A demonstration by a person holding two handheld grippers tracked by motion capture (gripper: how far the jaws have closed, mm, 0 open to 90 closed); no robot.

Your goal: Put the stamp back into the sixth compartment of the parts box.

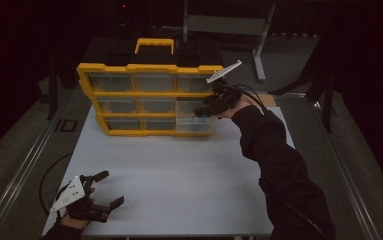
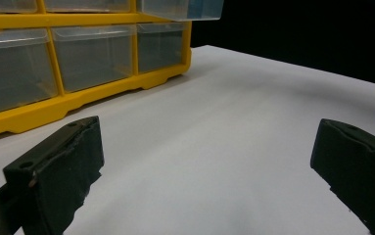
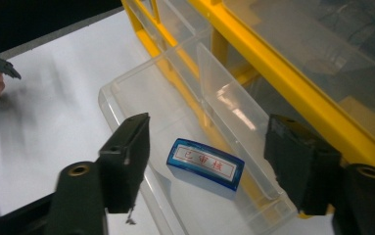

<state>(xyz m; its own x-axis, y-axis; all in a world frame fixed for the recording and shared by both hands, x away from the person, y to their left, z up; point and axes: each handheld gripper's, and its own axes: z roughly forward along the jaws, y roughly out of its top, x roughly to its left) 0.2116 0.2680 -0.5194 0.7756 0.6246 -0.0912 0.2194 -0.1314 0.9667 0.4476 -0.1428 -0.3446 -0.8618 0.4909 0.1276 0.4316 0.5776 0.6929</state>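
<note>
1. Hovering over the pulled-out clear drawer [image 3: 175, 161], your right gripper [image 3: 207, 161] has its jaws apart, and nothing is pinched between them.
2. Look at the blue stamp [image 3: 204, 165]: it lies flat on the drawer floor, directly under the gap between the jaws, touching neither pad. It appears to sit free, so I judge the placing of the stamp in the drawer as done or very nearly so.
3. In the high view, your right gripper [image 1: 214, 102] works at the 3 o'clock edge of the yellow organizer [image 1: 149, 95], where the drawer [image 1: 194, 125] sticks out from the bottom row toward you.
4. Your left gripper [image 1: 104, 190] rests near the 7 o'clock corner of the worktop [image 1: 179, 175], well apart from the organizer. Its jaws are spread wide with bare worktop [image 2: 224, 137] between them, holding nothing.
5. Next, as I read it, you should lift the right gripper clear of the drawer walls without brushing the stamp, then bring it to the drawer's front lip.
6. Push the drawer straight back toward 12 o'clock into its slot. Keep the push level and centred, since a skewed shove could jam the thin plastic against the yellow frame [image 3: 292, 83].
7. Steady the organizer with the left gripper if it starts to slide.
</note>
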